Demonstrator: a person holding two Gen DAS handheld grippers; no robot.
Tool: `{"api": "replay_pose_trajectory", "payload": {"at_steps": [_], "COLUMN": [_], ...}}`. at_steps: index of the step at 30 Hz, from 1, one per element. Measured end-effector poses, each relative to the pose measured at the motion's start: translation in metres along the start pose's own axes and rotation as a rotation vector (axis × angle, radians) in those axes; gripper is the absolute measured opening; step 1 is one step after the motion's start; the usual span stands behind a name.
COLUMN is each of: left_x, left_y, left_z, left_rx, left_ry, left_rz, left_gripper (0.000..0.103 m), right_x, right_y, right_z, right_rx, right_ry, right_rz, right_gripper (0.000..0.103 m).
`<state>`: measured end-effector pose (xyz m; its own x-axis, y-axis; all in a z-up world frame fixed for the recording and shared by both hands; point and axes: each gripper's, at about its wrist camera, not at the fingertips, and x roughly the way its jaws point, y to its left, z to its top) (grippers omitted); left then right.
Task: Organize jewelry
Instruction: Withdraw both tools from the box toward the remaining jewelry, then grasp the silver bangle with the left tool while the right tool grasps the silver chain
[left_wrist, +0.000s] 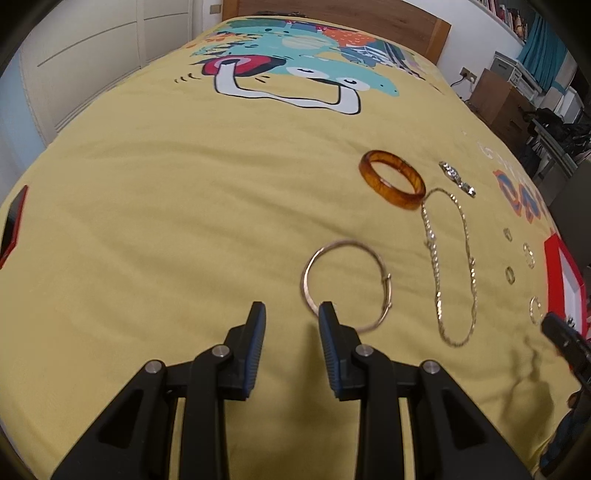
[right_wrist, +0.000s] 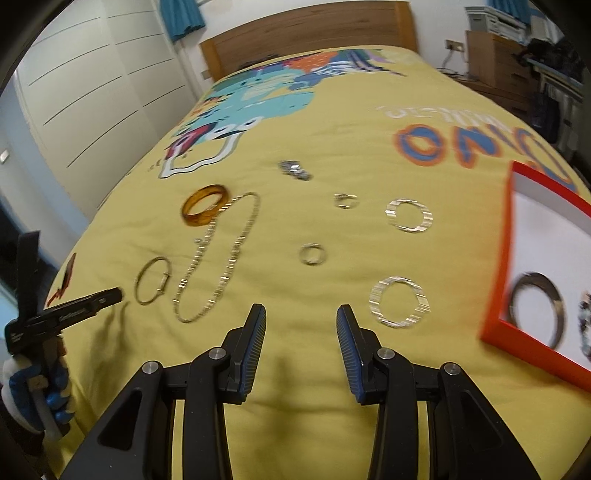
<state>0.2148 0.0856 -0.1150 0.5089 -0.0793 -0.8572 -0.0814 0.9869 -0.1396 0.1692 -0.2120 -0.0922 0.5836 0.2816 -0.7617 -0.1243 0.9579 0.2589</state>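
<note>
Left gripper (left_wrist: 291, 314): your fingers are spread and hold nothing; the right tip overlaps the near-left rim of the thin bangle (left_wrist: 345, 286).
Right gripper (right_wrist: 301, 317): released, nothing between the fingers, hovering over bare bedspread (right_wrist: 332, 155).
Put away: red tray (right_wrist: 498, 266), right of your right fingers, holds a dark bangle (right_wrist: 537, 308) and a beaded piece (right_wrist: 585, 325) cut off at the frame edge.
Still loose, ahead-left of the right fingers: amber bangle (right_wrist: 205, 208), chain necklace (right_wrist: 218, 258), silver watch (right_wrist: 295, 170).
Still loose, ahead-right: four rings, nearest the large ring (right_wrist: 400, 302) just beside the right fingertip.
Progress: early by my reckoning; two stored, eight lie out.
</note>
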Motion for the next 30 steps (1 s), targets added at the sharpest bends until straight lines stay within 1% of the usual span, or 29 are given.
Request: {"api": "replay_pose_trajectory", "payload": {"at_steps": [1,5,6,9,14,15,16,17,19,22,24,26,28,29,30], "left_x": [0.003,0.019,0.024,0.036,0.04,0.041,0.041,0.041,0.04,0.036,0.031,0.026,0.02,0.018,0.015], "left_y": [-0.001,-0.002,-0.003,-0.006,-0.011,-0.011,-0.011,-0.01,-0.004,0.005,0.008,0.011,0.014,0.015,0.015], "left_z": [0.003,0.011,0.013,0.014,0.015,0.015,0.015,0.015,0.015,0.014,0.012,0.011,0.009,0.008,0.006], "left_rx": [0.002,0.009,0.015,0.047,0.105,0.117,0.123,0.127,0.115,0.092,0.087,0.079,0.073,0.072,0.072], "left_ry": [0.003,0.035,0.045,0.07,0.077,0.075,0.073,0.07,0.064,0.052,0.035,0.024,0.014,0.009,0.005], "left_rz": [-0.004,-0.023,-0.025,-0.018,-0.01,-0.007,0.001,0.009,0.009,0.002,0.01,0.012,0.02,0.024,0.026], "left_gripper": [0.028,0.028,0.028,0.028,0.027,0.024,0.018,0.016,0.006,0.004,0.004,0.004,0.004,0.004,0.004], "right_x": [0.004,0.02,0.025,0.04,0.071,0.077,0.084,0.09,0.1,0.111,0.117,0.122,0.127,0.128,0.127], "right_y": [0.006,0.025,0.03,0.042,0.062,0.064,0.068,0.071,0.077,0.088,0.095,0.101,0.103,0.101,0.098], "right_z": [0.003,0.015,0.019,0.028,0.039,0.04,0.041,0.041,0.041,0.039,0.04,0.039,0.037,0.037,0.036], "right_rx": [-0.008,-0.031,-0.035,-0.045,-0.05,-0.05,-0.051,-0.053,-0.046,-0.054,-0.072,-0.093,-0.125,-0.129,-0.125], "right_ry": [0.003,0.009,0.013,0.027,0.072,0.084,0.098,0.109,0.128,0.141,0.14,0.138,0.138,0.137,0.136], "right_rz": [0.011,0.049,0.058,0.087,0.112,0.114,0.112,0.108,0.104,0.099,0.096,0.08,0.039,0.028,0.027], "right_gripper": [0.046,0.05,0.054,0.06,0.069,0.072,0.073,0.073,0.075,0.076,0.076,0.07,0.042,0.035,0.019]}}
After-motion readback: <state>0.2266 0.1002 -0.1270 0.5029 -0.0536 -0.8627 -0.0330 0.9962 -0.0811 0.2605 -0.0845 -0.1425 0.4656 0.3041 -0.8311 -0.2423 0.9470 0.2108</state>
